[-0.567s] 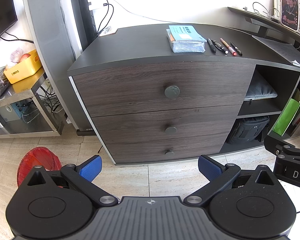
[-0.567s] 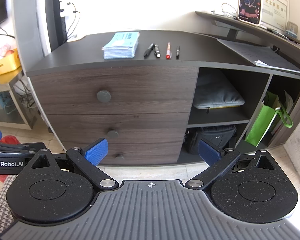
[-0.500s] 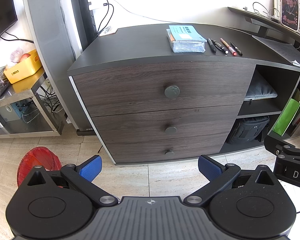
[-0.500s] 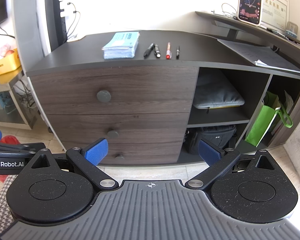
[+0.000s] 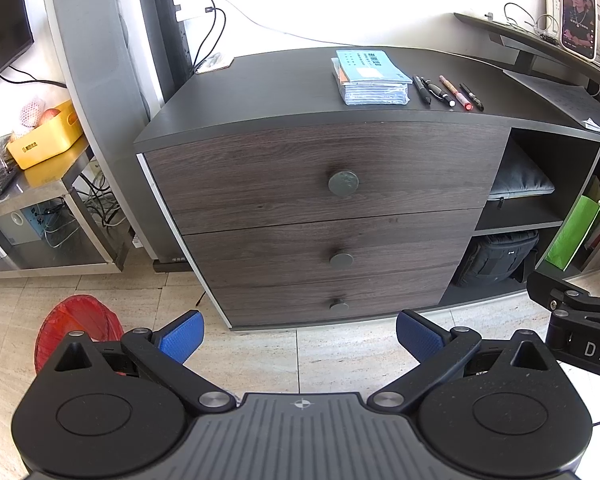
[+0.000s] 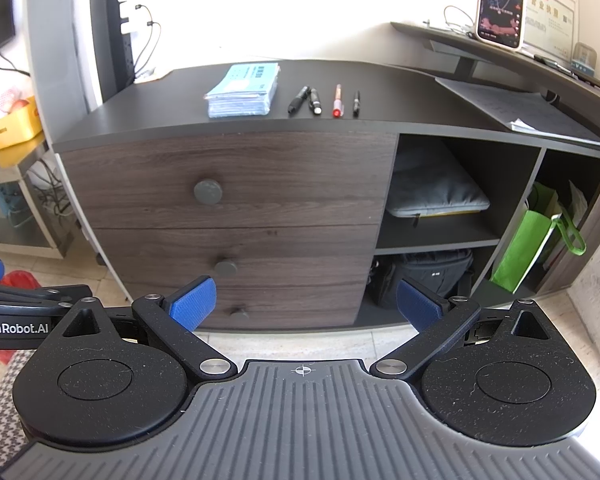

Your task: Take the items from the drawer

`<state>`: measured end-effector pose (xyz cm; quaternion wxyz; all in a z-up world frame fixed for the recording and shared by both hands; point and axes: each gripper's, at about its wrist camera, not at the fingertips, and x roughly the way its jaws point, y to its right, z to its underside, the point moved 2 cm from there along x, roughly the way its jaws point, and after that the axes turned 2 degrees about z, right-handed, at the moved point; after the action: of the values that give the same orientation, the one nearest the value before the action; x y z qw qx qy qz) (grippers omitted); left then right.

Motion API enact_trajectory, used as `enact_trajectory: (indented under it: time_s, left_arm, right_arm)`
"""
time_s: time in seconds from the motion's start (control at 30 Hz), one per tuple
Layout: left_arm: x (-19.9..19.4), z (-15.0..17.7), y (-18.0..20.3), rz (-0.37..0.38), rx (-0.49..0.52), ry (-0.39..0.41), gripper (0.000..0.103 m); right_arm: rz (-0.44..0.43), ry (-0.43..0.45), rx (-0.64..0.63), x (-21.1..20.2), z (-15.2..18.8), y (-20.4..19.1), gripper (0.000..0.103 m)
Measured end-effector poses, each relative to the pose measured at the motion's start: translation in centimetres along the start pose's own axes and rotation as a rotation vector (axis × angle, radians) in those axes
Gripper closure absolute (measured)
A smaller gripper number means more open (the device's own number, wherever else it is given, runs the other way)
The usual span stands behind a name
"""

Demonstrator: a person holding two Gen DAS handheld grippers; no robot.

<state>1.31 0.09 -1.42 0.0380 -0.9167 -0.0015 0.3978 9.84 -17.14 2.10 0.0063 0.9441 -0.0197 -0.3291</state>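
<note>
A dark wood cabinet has three shut drawers, each with a round grey knob: top drawer (image 5: 324, 176) (image 6: 228, 180), middle drawer (image 5: 332, 252), bottom drawer (image 5: 332, 300). On the cabinet top lie a stack of light blue booklets (image 5: 370, 78) (image 6: 244, 90) and several pens (image 5: 448, 90) (image 6: 326, 100). My left gripper (image 5: 298, 336) hangs open and empty, low in front of the drawers and well short of them. My right gripper (image 6: 306, 302) is also open and empty, to the right, at about the same distance.
Open shelves right of the drawers hold a grey sleeve (image 6: 432, 196), a black bag (image 6: 424, 276) and a green bag (image 6: 524, 248). A red bin (image 5: 76, 324) stands on the tiled floor at left, near a metal side table with a yellow box (image 5: 46, 138). A phone (image 6: 500, 4) stands on the raised desk.
</note>
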Motion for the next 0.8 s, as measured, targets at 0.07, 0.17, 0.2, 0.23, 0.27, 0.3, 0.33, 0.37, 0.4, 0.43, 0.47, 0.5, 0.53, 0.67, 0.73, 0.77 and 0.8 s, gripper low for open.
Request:
enact_trajectory:
  time_s: [0.07,0.17,0.2,0.23,0.27,0.3,0.33,0.37,0.4,0.43,0.47,0.5,0.53,0.67,0.73,0.77,0.8]
  left_arm:
    - [0.01,0.02,-0.01,0.000,0.001,-0.001,0.001]
    - [0.00,-0.02,-0.03,0.000,0.002,-0.001,0.001]
    - [0.00,-0.03,-0.03,0.000,0.003,-0.001,0.001]
    - [0.00,-0.03,-0.04,0.000,0.004,-0.001,0.001]
    - [0.00,-0.01,-0.06,0.001,0.004,-0.001,0.001]
    - [0.02,-0.02,0.00,0.000,0.004,-0.001,0.001]
    - [0.03,-0.04,0.01,0.000,0.004,-0.002,0.001]
    - [0.04,-0.06,0.02,0.000,0.005,-0.002,0.001]
    - [0.04,-0.06,0.02,0.000,0.005,-0.003,0.001]
    - [0.04,-0.11,0.03,0.000,0.005,-0.003,0.001]
    - [0.05,-0.11,0.04,0.001,0.006,-0.003,0.001]
    - [0.05,-0.12,0.04,0.001,0.006,-0.003,0.001]
    - [0.06,-0.12,0.03,0.001,0.006,-0.004,0.001]
    - [0.04,-0.21,-0.12,0.002,0.006,-0.004,0.001]
    - [0.05,-0.17,-0.11,0.002,0.006,-0.005,0.001]
    - [0.05,-0.17,-0.12,0.002,0.006,-0.005,0.001]
    - [0.05,-0.16,-0.13,0.002,0.006,-0.005,0.001]
  right_arm:
    - [0.000,0.000,0.000,0.10,-0.07,0.14,0.003]
    - [0.000,-0.001,0.000,0.11,-0.03,0.11,0.003]
    - [0.000,-0.001,0.000,0.12,-0.03,0.10,0.003]
    - [-0.001,-0.001,0.000,0.16,-0.05,0.14,0.003]
    - [-0.001,-0.001,0.001,0.19,-0.06,0.15,0.003]
    - [0.000,-0.001,0.001,0.19,-0.06,0.11,0.003]
    - [-0.001,-0.001,0.001,0.19,-0.06,0.09,0.003]
    - [-0.001,-0.001,0.001,0.20,-0.05,0.08,0.003]
    - [-0.001,-0.002,0.002,0.20,-0.05,0.08,0.003]
    - [-0.001,-0.002,0.002,0.20,-0.03,0.05,0.003]
    - [-0.001,-0.002,0.002,0.18,-0.01,0.01,0.003]
    - [-0.001,-0.002,0.002,0.17,0.01,-0.03,0.003]
    - [-0.001,-0.002,0.002,0.16,0.03,-0.07,0.003]
    - [-0.001,-0.004,0.004,0.26,-0.11,0.12,0.003]
    - [-0.001,-0.003,0.004,0.26,-0.12,0.09,0.003]
    - [-0.001,-0.003,0.004,0.25,-0.10,0.06,0.003]
    - [-0.001,-0.003,0.004,0.23,-0.09,0.03,0.003]
